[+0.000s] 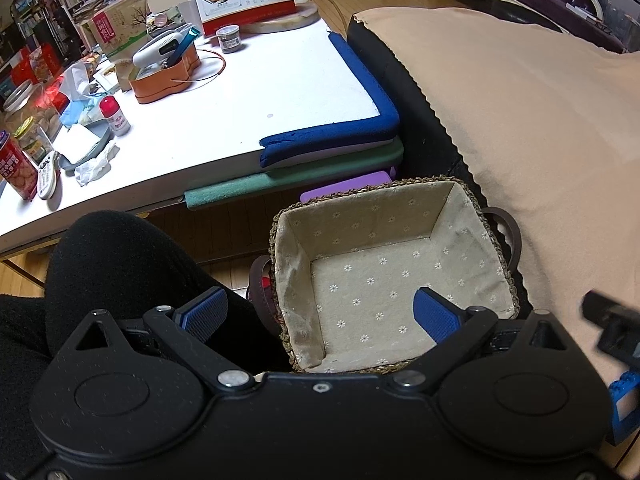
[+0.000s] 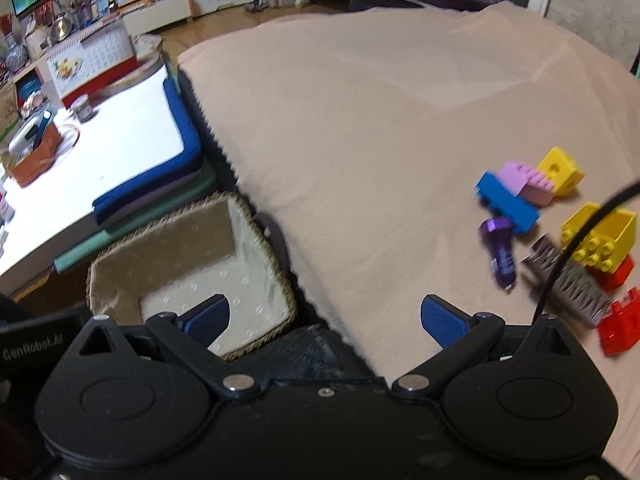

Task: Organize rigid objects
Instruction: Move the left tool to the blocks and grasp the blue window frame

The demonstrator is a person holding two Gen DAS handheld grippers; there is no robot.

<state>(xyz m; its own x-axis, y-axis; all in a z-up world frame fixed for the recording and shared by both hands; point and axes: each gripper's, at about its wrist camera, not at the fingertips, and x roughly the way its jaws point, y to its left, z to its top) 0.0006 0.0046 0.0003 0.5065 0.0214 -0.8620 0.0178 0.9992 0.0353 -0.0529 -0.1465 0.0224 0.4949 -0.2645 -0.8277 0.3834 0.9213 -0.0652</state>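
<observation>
Presently, step in hand: nothing is carried; a reach for the first piece is judged to be due.
Toy pieces: the blue brick [image 2: 507, 202], purple car charger [image 2: 501, 251], yellow bricks [image 2: 600, 237] and red brick [image 2: 620, 322] are seen ahead and to the right of the right gripper [image 2: 326, 318], on the beige cover [image 2: 360, 120].
Basket: the lined basket [image 1: 400, 216] is seen empty directly ahead of the left gripper [image 1: 318, 314].
Tongs: both are spread wide, nothing held.
Next move: the right tongs must be swung rightward over one brick and closed.
</observation>
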